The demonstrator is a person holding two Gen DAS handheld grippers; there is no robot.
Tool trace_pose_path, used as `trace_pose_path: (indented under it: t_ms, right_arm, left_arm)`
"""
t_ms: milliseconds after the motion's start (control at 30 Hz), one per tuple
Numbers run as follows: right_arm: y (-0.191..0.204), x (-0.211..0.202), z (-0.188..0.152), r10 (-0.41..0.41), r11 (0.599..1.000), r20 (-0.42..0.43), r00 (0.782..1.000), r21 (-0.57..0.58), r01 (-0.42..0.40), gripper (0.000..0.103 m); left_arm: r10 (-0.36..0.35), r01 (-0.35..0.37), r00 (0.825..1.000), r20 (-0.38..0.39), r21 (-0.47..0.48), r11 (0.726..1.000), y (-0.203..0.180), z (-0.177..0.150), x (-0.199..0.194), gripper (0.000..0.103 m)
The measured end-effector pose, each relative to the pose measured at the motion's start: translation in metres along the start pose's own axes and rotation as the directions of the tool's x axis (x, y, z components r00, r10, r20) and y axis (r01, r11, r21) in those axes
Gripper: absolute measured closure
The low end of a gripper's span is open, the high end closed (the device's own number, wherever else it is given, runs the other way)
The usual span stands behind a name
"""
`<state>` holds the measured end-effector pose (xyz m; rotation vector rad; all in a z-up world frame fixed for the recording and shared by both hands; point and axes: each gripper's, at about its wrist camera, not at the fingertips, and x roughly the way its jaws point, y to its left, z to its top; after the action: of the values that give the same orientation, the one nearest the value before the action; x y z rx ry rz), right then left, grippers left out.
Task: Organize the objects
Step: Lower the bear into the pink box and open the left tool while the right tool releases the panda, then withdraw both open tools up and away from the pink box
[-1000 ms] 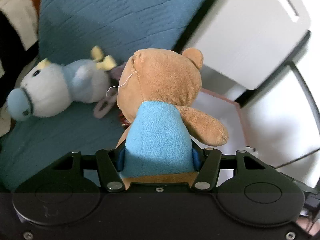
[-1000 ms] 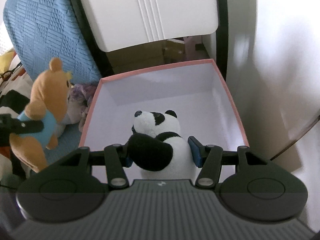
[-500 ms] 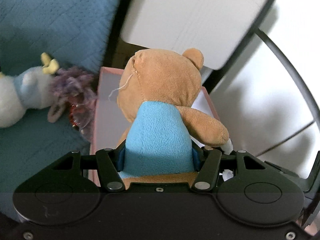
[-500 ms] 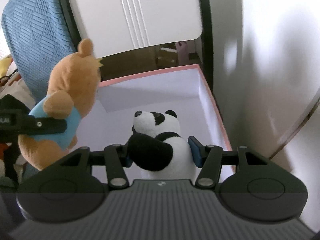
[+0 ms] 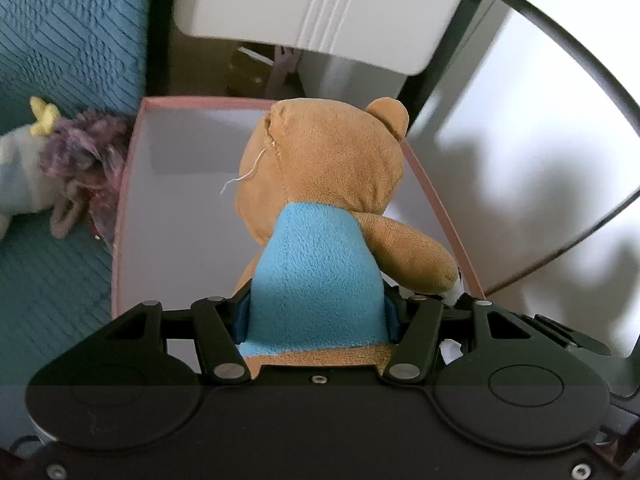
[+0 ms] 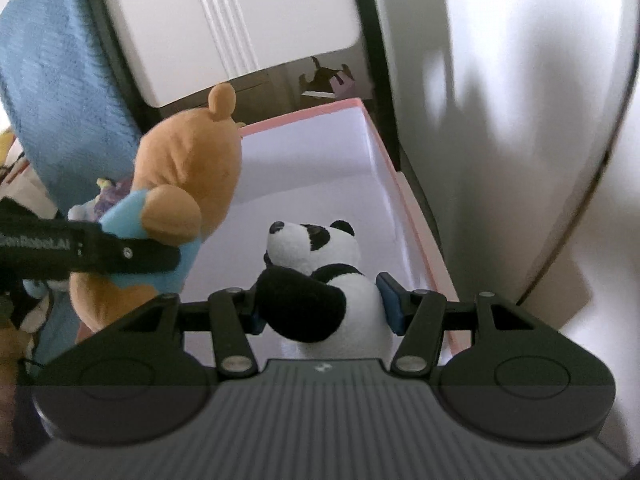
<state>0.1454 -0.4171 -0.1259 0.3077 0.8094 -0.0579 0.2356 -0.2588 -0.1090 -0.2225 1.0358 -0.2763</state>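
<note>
Though gripped, panda (image 6: 320, 276) legs hidden.

- You get soft, even daylight; blurred shadows fall on the pale wall (image 5: 540, 140) at right.
- Fisheye bends your edges; the white panel (image 6: 240, 20) smears.

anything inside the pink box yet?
Nothing visible lying in the box: bare white floor and walls. The bear and panda are gripper-held over it; the floor beneath them and the near corners are hidden.
</note>
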Motion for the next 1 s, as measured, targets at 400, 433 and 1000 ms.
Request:
trace_pose_path:
  t_ms: [400, 433, 1000]
  right_arm:
    - [-0.007, 0.001, -0.004, 0.013, 1.000, 0.007, 1.000, 0.005, -0.013, 0.041]
    - [-0.005, -0.002, -0.004, 0.005, 1.000, 0.014, 1.000, 0.001, -0.005, 0.034]
    - [0.014, -0.063, 0.018, 0.016, 0.997, 0.104, 0.994, 0.072, -0.023, 0.022]
  left_arm:
    - [0.020, -0.021, 1.000, -0.018, -0.048, 0.999, 0.003, 0.000, 0.008, 0.034]
    - [0.029, -0.030, 0.999, -0.016, -0.044, 0.999, 0.004, 0.002, 0.007, 0.028]
    - [0.008, -0.013, 0.993, 0.114, 0.042, 0.999, 0.007, 0.000, -0.072, 0.019]
